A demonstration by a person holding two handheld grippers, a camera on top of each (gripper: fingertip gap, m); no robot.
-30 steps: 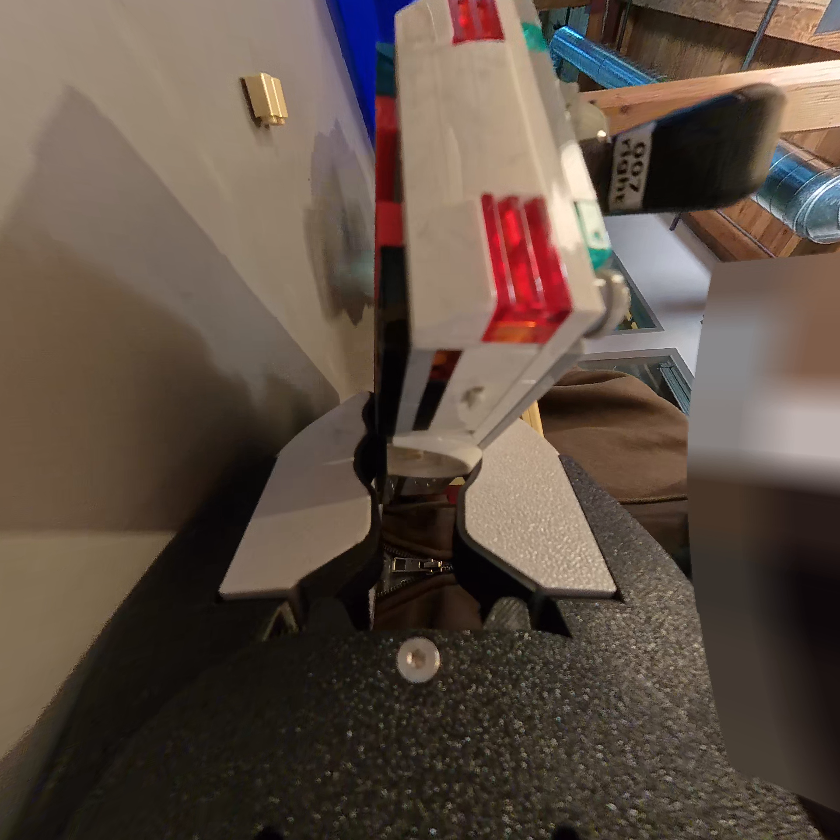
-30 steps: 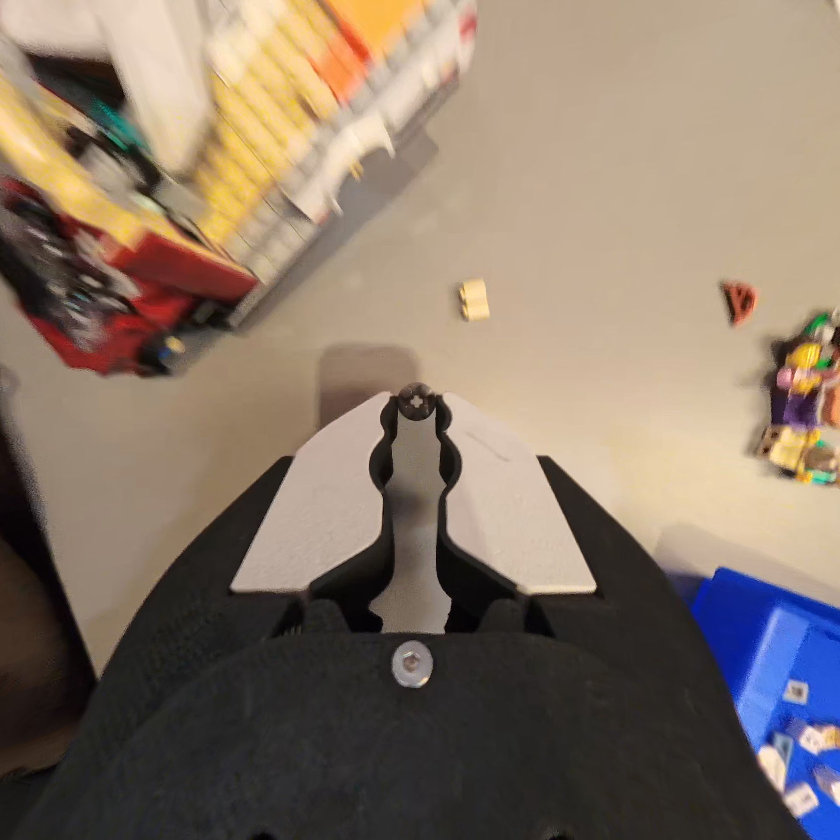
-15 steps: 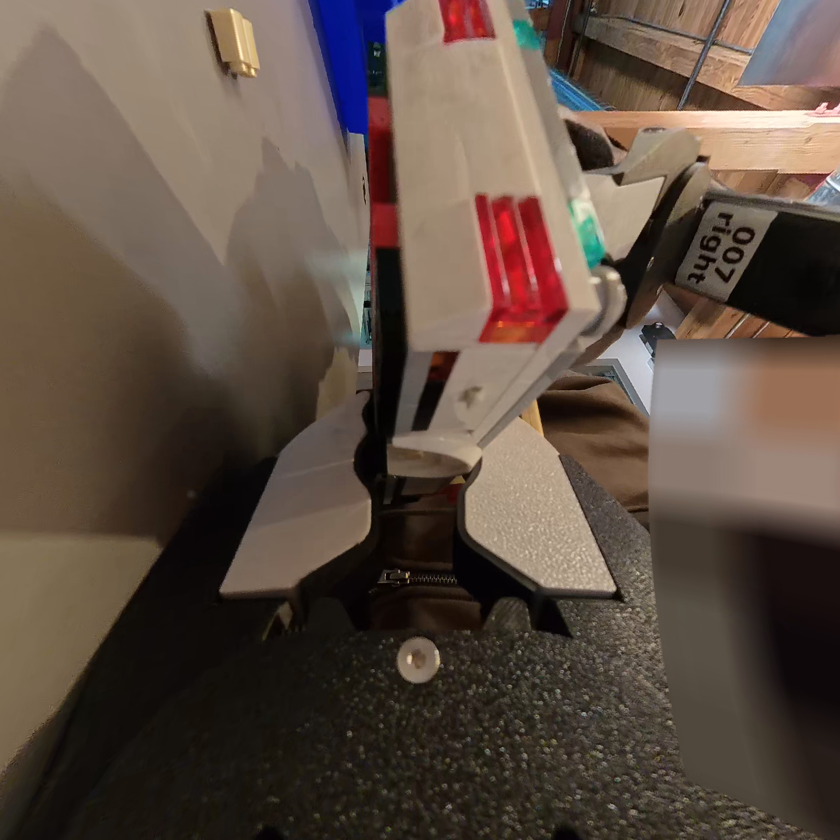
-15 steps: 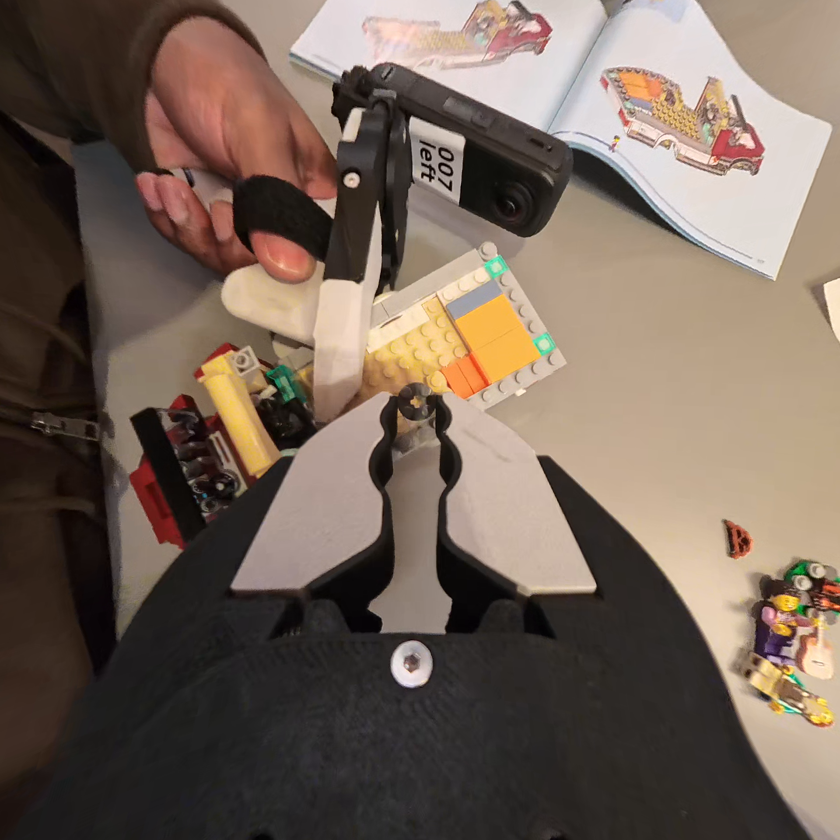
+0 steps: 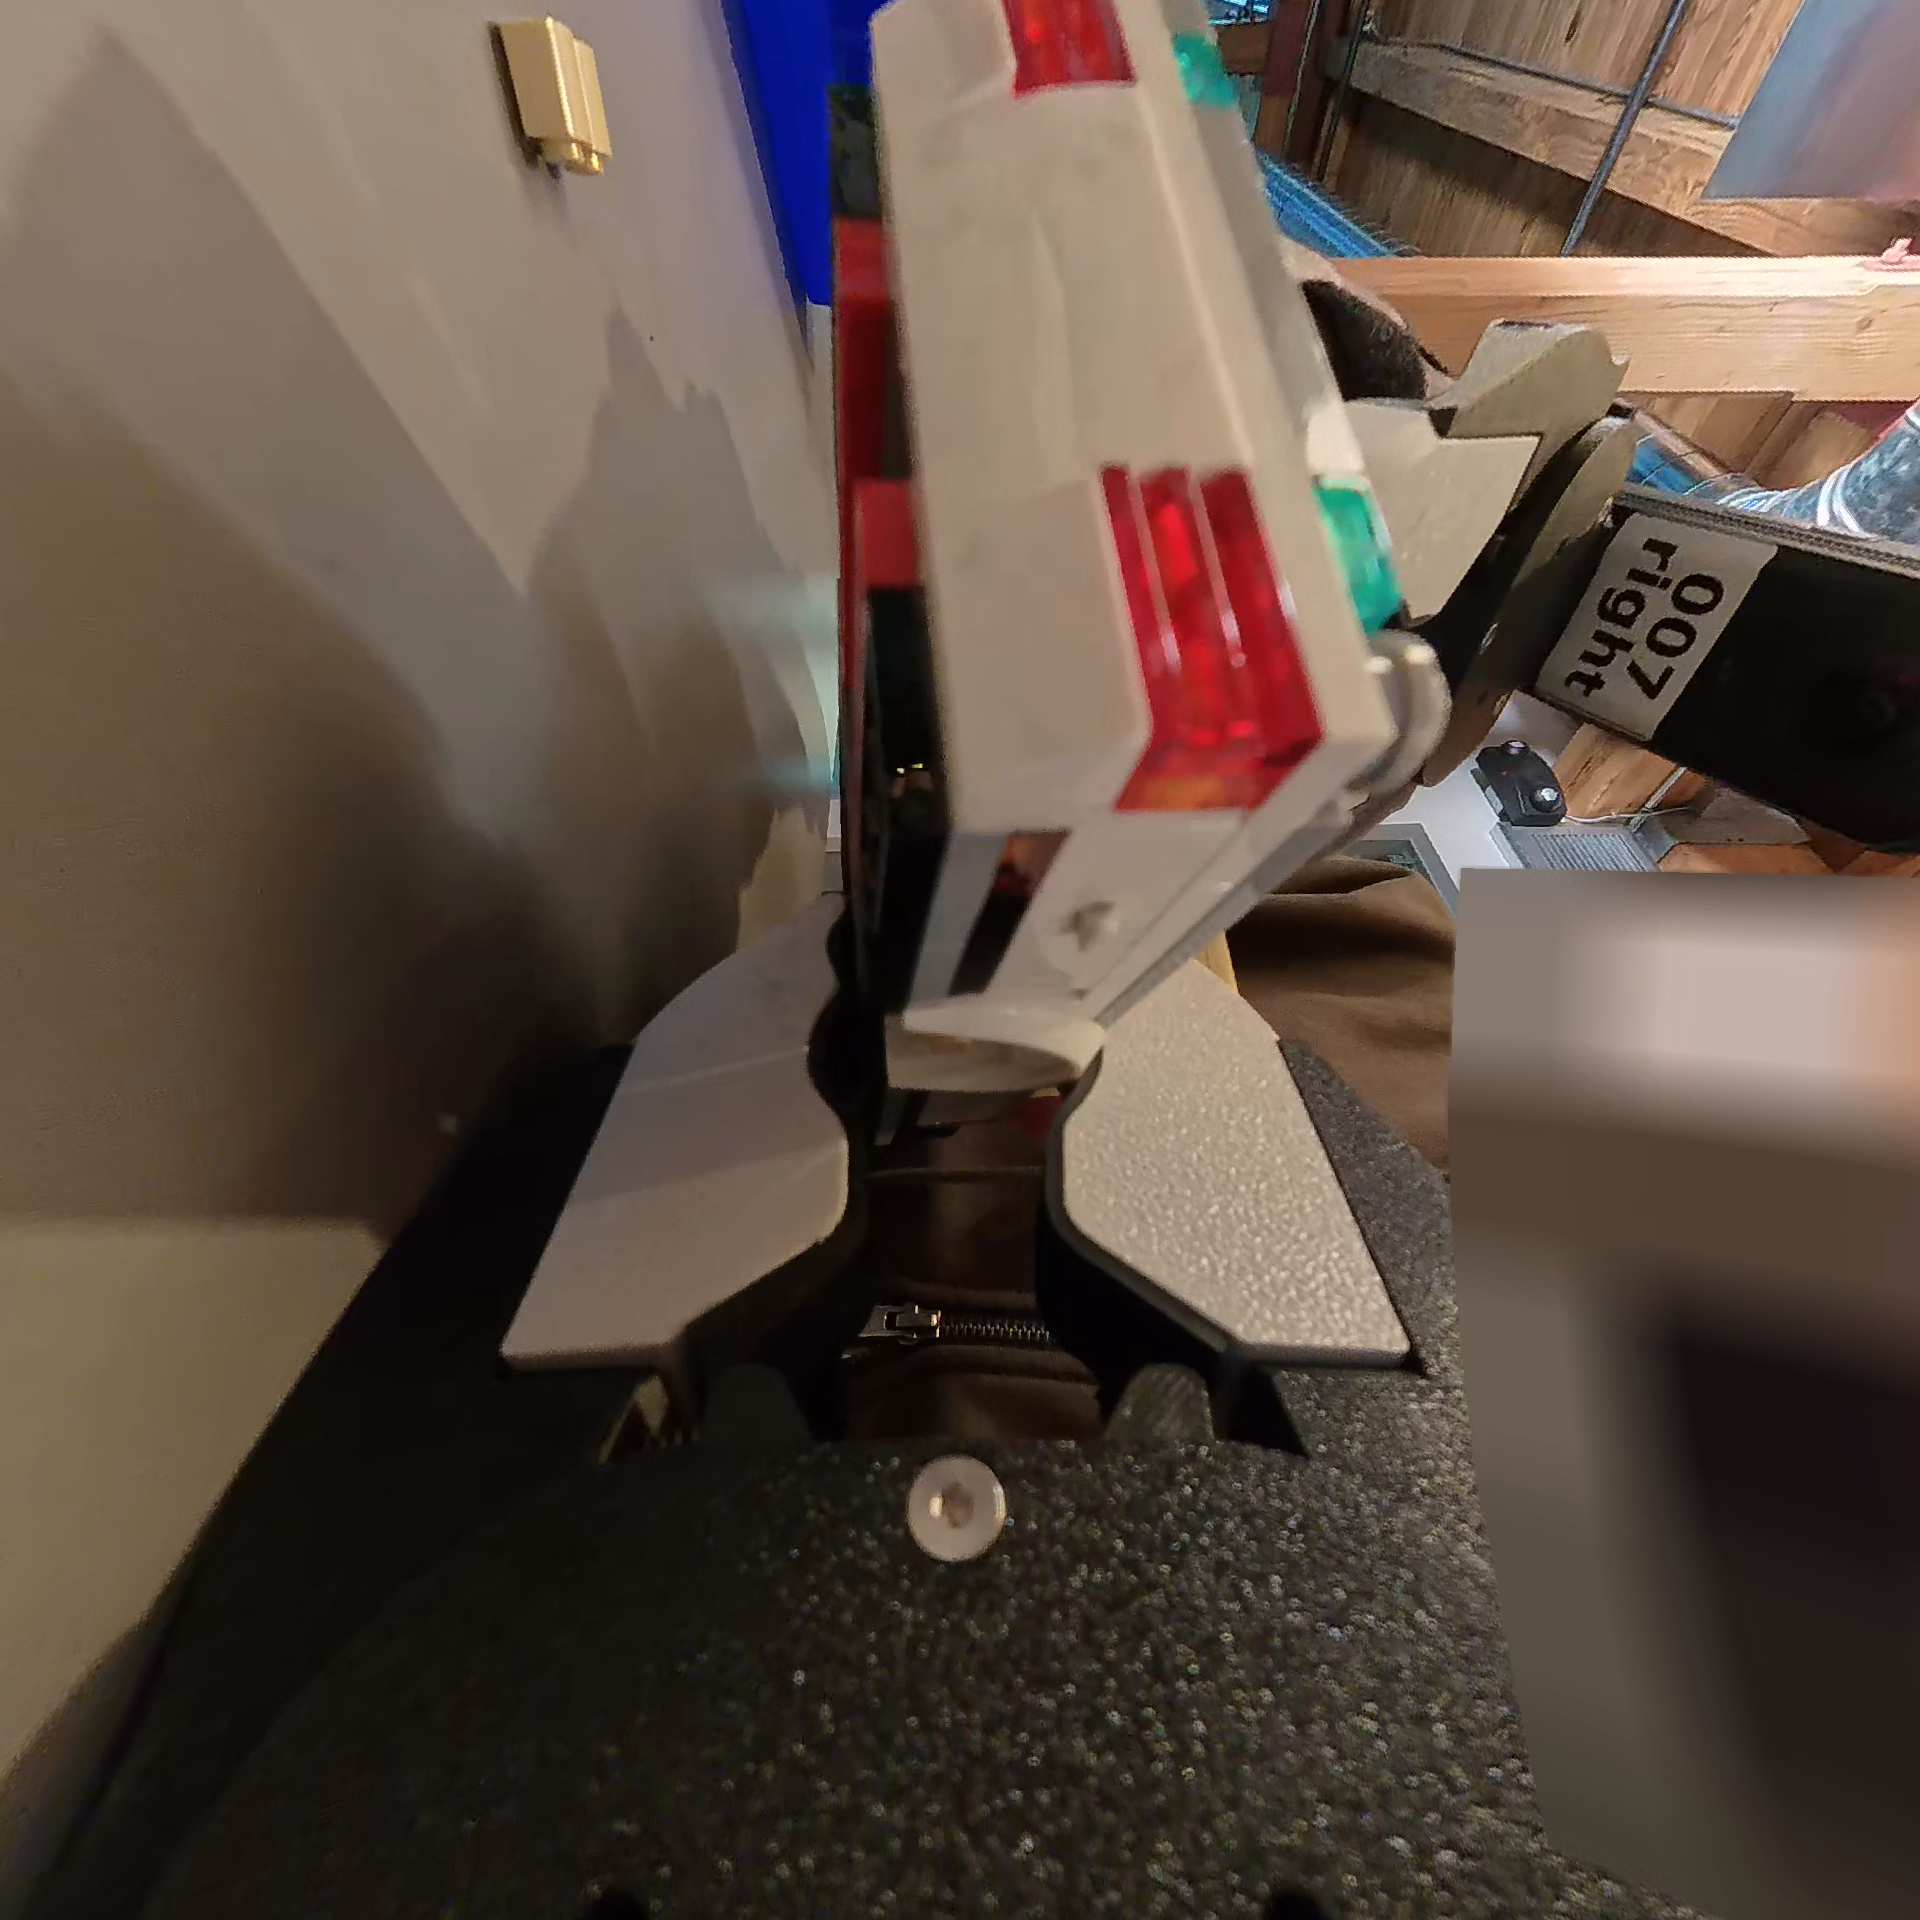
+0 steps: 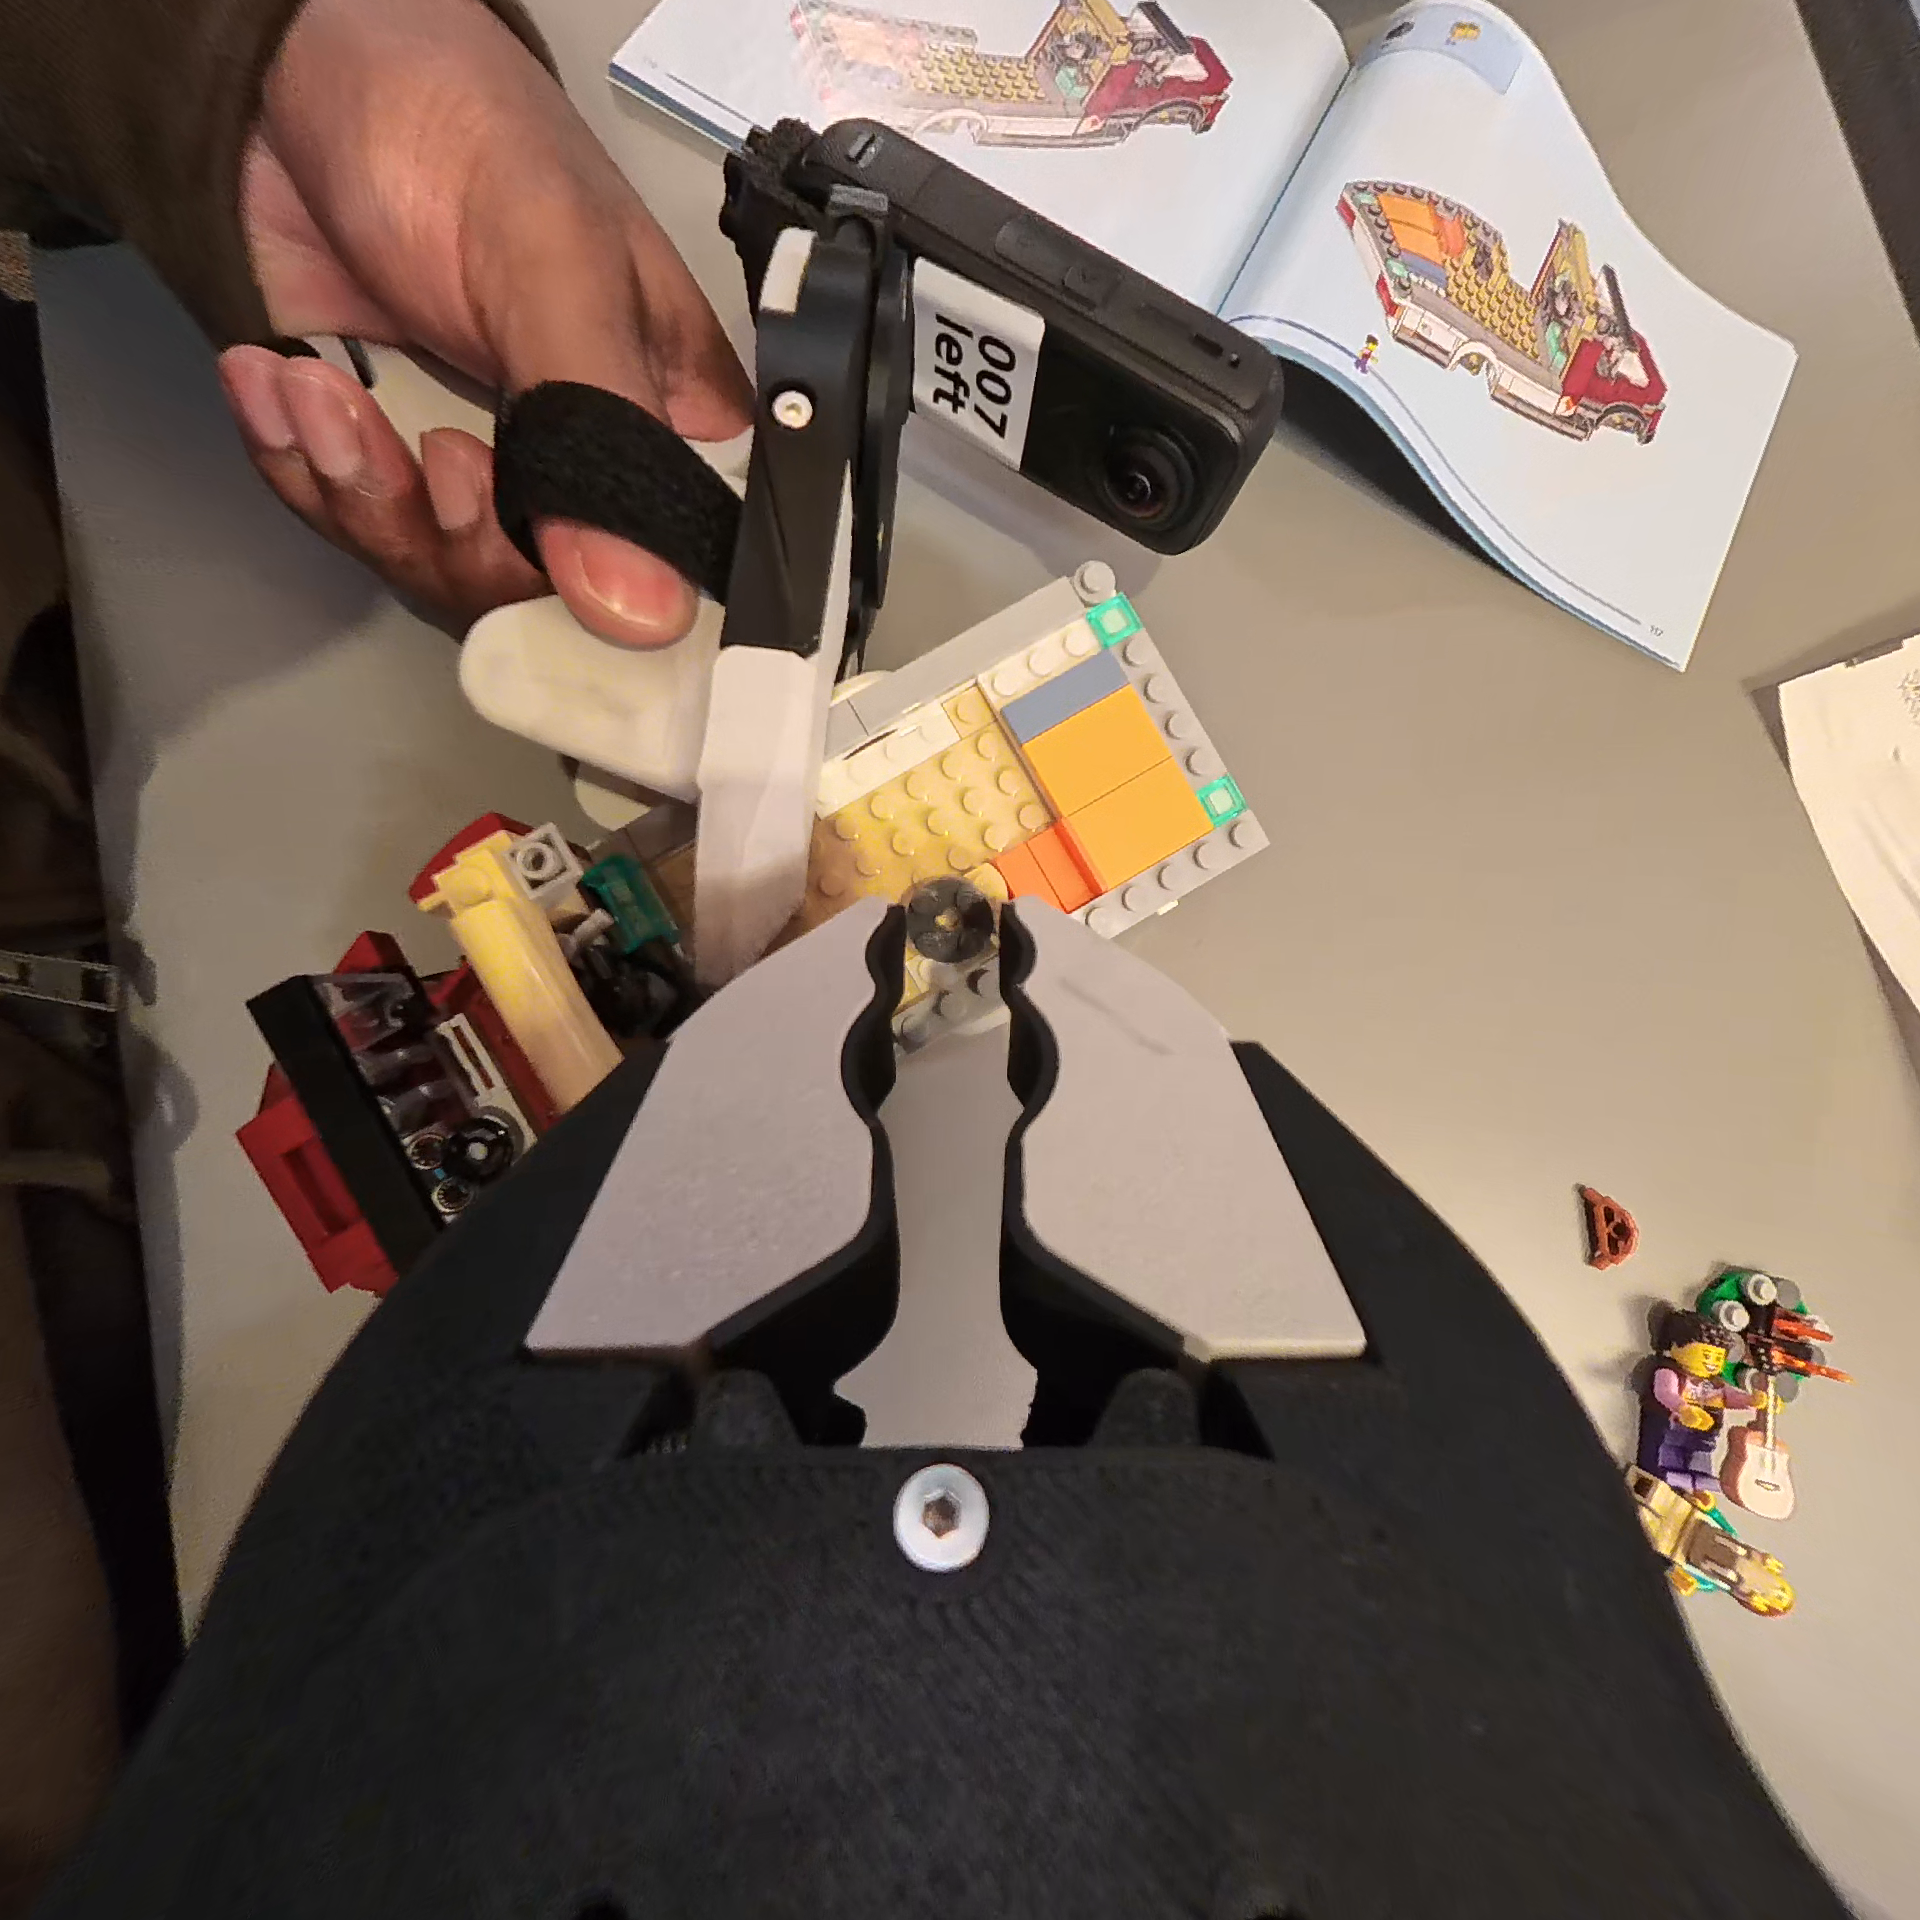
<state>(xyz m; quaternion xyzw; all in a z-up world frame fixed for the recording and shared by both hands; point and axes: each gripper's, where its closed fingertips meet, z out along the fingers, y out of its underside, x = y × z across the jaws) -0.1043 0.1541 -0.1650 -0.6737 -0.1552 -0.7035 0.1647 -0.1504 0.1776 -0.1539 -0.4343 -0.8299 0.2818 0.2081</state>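
My left gripper [image 5: 966,1029] is shut on a brick-built car model [image 5: 1060,436], grey with red clear tiles, and holds it on edge above the table. In the right wrist view the model [image 6: 1101,769] shows its tan studs and orange tiles, with one white finger [image 6: 753,790] of the left gripper across its middle. My right gripper [image 6: 951,920] is shut on a small black round piece [image 6: 948,923]. It holds the piece right over the tan studs beside the orange tiles. In the left wrist view the right gripper [image 5: 1455,582] is at the model's right edge.
An open instruction booklet [image 6: 1455,260] lies at the back. A minifigure with a guitar [image 6: 1704,1392] and a small brown piece [image 6: 1608,1226] lie at the right. A tan brick [image 5: 556,94] and a blue bin [image 5: 779,125] are on the table. A person's hand [image 6: 436,260] holds the left gripper. My right fingertips sit around 5 centimeters from my left ones.
My right gripper has swung from over the bare table to the model, with the black round piece in it all along, and moved closer to the studs. My left gripper kept hold of the model.
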